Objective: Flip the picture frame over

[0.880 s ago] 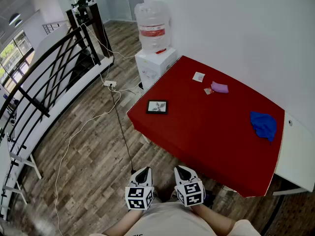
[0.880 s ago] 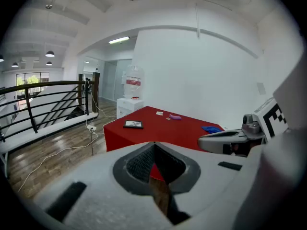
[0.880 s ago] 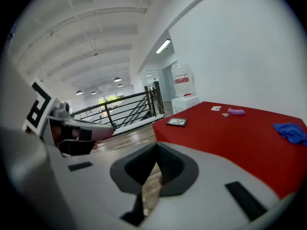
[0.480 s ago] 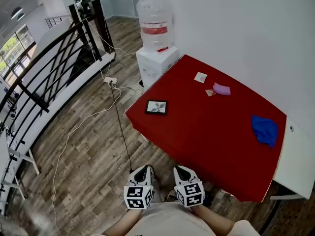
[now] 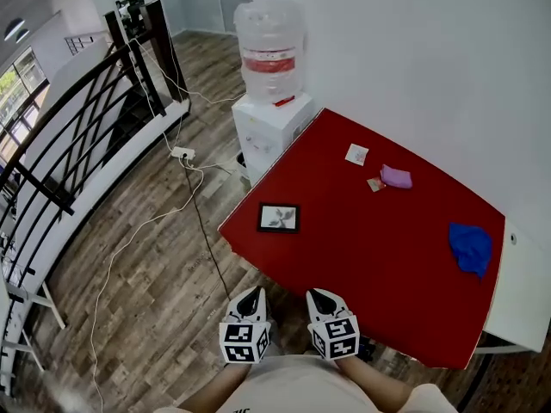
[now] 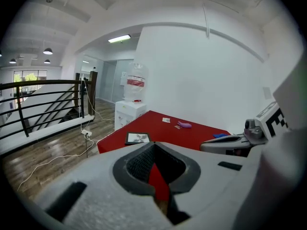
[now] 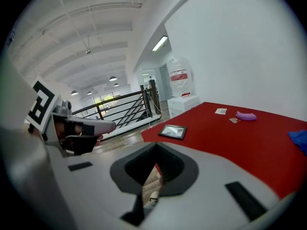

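A small black picture frame (image 5: 279, 218) lies picture side up near the left corner of the red table (image 5: 370, 256). It also shows in the left gripper view (image 6: 137, 138) and the right gripper view (image 7: 173, 131). Both grippers are held close to the person's body, short of the table's near edge and well away from the frame. The left gripper (image 5: 250, 300) has its jaws together with nothing in them (image 6: 154, 164). My right gripper (image 5: 321, 300) is also shut and empty (image 7: 154, 169).
A water dispenser (image 5: 269, 76) stands beyond the table's left corner. On the far side of the table lie a white card (image 5: 356, 154), a purple object (image 5: 395, 176) and a blue cloth (image 5: 470, 246). A black railing (image 5: 77, 136) and floor cables (image 5: 181, 155) are at left.
The table and frame have slid lower and nearer in the head view as the person steps closer. Both grippers stay shut by the body.
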`<state>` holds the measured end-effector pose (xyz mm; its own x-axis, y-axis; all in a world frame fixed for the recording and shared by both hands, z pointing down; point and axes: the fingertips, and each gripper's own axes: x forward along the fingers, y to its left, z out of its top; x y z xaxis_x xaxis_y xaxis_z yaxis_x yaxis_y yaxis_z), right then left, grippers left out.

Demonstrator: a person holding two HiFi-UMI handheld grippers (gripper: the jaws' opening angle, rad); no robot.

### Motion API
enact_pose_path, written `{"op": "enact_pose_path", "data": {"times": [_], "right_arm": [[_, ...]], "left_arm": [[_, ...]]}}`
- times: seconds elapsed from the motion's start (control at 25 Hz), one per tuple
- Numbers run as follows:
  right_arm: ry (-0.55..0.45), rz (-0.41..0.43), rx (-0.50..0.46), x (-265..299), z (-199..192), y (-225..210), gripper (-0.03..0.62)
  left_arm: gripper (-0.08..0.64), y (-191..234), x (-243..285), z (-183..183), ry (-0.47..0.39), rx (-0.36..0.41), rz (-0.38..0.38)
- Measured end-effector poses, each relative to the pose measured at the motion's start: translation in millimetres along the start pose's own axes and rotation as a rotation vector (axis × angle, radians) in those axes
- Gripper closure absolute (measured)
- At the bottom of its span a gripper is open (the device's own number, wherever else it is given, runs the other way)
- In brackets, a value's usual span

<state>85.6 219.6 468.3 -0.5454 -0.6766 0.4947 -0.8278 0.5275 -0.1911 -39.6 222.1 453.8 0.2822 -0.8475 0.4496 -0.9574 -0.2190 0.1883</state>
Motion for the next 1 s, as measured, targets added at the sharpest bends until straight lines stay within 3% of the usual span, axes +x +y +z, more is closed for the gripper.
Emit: {"op": "enact_pose_path", "data": {"times": [0.48, 1.0], "right_arm": [[-0.046, -0.122, 0.066, 114.6, 94.0, -7.3, 0.588], [-0.021, -0.156, 0.075, 151.9, 118.0, -39.1, 0.588]], "left_arm": [[0.557, 88.6, 83.0, 78.0, 0.032, 0.076, -0.129], [0.557, 103.4, 135.6, 103.4, 0.061, 0.063, -0.152]]}}
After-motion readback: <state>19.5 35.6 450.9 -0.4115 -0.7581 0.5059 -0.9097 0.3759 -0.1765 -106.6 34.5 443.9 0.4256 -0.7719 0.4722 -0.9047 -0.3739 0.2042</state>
